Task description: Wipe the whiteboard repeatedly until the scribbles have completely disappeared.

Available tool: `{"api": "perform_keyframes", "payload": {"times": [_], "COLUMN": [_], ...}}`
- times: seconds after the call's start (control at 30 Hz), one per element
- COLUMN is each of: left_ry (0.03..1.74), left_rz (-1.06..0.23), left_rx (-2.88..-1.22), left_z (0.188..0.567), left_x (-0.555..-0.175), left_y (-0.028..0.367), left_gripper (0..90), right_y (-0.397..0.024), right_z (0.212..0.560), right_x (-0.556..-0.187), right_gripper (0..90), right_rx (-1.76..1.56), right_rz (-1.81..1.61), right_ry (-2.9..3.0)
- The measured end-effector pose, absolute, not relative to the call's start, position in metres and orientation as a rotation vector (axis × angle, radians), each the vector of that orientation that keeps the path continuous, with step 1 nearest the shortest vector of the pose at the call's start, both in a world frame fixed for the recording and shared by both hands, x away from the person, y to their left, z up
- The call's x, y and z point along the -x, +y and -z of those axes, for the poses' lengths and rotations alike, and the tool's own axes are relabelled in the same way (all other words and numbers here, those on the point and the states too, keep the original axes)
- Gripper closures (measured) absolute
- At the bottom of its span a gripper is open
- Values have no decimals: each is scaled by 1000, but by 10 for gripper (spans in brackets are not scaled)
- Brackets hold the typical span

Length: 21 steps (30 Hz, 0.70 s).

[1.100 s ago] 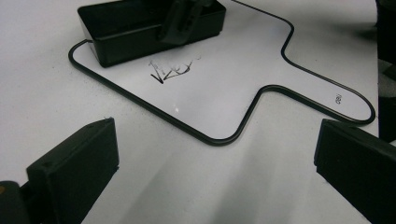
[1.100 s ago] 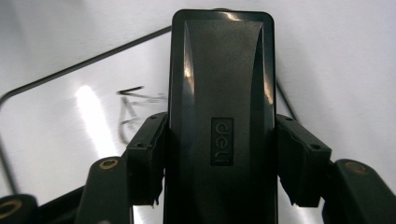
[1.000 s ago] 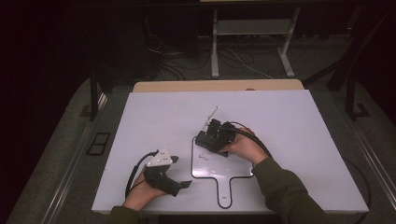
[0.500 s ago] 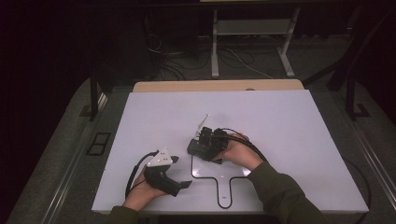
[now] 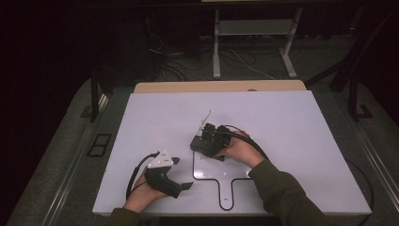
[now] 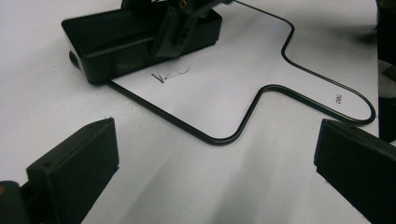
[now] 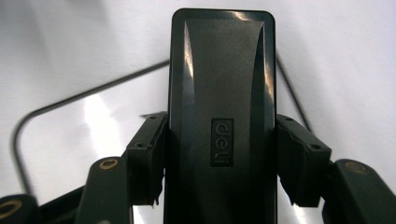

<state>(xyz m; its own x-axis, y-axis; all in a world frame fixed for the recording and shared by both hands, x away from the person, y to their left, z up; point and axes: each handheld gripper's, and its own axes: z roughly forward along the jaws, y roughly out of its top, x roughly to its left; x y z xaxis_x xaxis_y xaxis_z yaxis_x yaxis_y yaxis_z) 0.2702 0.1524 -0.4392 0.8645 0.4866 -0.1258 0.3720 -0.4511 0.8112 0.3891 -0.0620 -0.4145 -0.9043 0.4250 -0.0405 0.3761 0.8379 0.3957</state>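
Observation:
A black block eraser (image 5: 199, 144) with a brand mark on its top (image 7: 222, 93) lies flat at the far left corner of a small white paddle-shaped board (image 5: 221, 175) with a black rim. My right gripper (image 5: 206, 140) is shut on the eraser, its pads (image 7: 147, 154) pressing both long sides. In the left gripper view the eraser (image 6: 116, 39) sits just past a faint pen mark (image 6: 169, 74) on the board (image 6: 243, 79). My left gripper (image 5: 182, 173) rests on the table left of the board, open with nothing between its jaws (image 6: 215, 158).
The board's handle (image 5: 227, 195) points toward the white table's front edge (image 5: 235, 214). A tan strip (image 5: 221, 86) runs along the table's far edge. Beyond it are cables and a metal stand (image 5: 254, 42) on the floor.
The right gripper has slid the eraser a little to the left, toward the board's far left corner. The left gripper has stayed where it was.

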Motion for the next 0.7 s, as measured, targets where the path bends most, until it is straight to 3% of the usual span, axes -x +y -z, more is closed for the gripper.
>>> {"api": "perform_keyframes", "payload": {"times": [0.7], "left_ry": [618], "left_rz": [-155], "left_rx": [-2096], "left_z": [439], "left_x": [-270], "left_y": [152], "left_gripper": [0], "right_y": [-46], "right_z": [414], "right_x": [-361], "right_gripper": [388], "right_rx": [-517], "right_rz": [-606], "right_ry": [2999]}}
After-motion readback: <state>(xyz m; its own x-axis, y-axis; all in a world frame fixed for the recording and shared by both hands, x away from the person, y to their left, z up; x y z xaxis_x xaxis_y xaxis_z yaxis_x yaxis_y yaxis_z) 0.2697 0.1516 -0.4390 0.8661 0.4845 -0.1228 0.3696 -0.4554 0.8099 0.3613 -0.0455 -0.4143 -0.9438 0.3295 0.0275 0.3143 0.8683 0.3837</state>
